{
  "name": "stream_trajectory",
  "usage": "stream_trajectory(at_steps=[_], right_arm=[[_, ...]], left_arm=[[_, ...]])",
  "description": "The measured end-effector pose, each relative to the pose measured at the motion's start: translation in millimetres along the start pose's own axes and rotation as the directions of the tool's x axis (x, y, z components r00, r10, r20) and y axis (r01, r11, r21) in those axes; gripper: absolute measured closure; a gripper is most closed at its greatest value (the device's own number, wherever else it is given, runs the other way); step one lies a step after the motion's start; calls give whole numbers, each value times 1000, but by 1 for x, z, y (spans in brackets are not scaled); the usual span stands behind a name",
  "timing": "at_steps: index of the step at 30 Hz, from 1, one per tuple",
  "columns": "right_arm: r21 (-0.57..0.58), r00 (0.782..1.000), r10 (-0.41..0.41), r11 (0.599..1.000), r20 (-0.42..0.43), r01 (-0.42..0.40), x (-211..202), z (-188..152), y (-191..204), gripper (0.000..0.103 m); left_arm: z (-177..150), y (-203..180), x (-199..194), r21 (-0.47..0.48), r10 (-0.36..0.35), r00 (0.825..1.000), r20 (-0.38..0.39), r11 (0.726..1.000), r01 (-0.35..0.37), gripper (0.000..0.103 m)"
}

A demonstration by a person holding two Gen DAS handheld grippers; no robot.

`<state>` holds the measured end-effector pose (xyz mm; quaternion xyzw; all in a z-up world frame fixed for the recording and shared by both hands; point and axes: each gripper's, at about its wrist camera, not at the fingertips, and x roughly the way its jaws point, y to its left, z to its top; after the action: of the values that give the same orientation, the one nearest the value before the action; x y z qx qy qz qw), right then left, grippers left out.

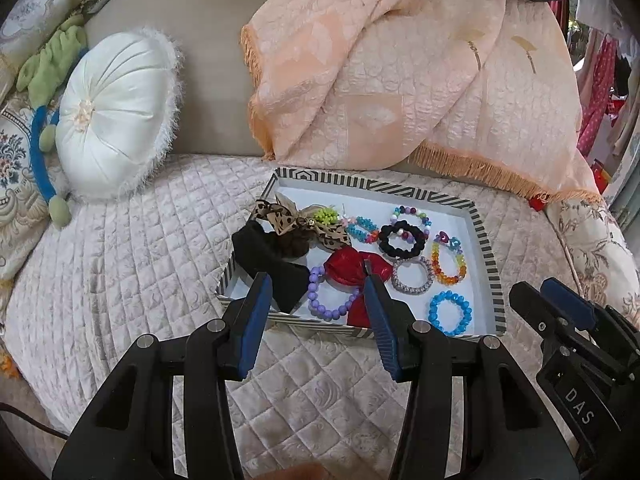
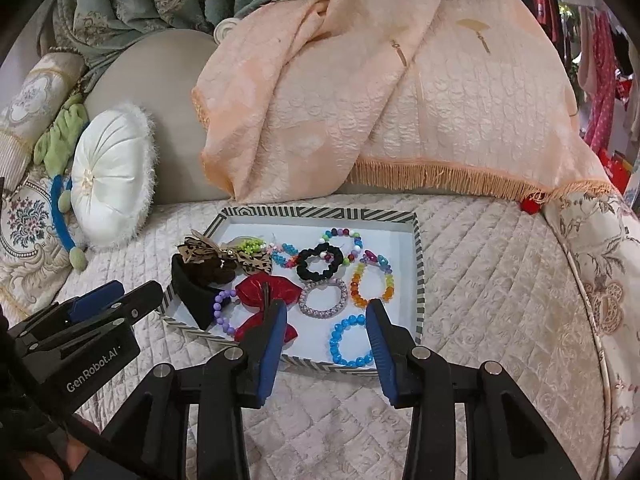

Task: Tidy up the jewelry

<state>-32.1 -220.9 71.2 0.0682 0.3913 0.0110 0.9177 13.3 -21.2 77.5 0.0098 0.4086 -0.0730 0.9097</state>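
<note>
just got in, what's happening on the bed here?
A person holds a two-finger gripper in each hand over a striped tray of bracelets and hair bows on a quilted bed. Both the left gripper and the right gripper hover open and empty. The blue bead bracelet lies in the tray between the right fingers, ungripped.

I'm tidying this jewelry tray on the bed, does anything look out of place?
Yes. The black bow and the leopard-print bow hang over the left rim of the striped tray instead of lying inside. The bracelets all sit within it.
</note>
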Motion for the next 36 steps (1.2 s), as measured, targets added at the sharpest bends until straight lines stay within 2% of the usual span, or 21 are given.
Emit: stream_trajectory(at_steps=[21,36], right_arm=[[-19,1000,11,1000,-17,-11,-1,0,7,54],[-28,999,19,999,-39,-20,4,-4,9,51]], left_arm=[[0,0,-8,11,20,1000,20,1000,-20,55],[-2,0,-7,11,29,999,14,1000,-30,55]])
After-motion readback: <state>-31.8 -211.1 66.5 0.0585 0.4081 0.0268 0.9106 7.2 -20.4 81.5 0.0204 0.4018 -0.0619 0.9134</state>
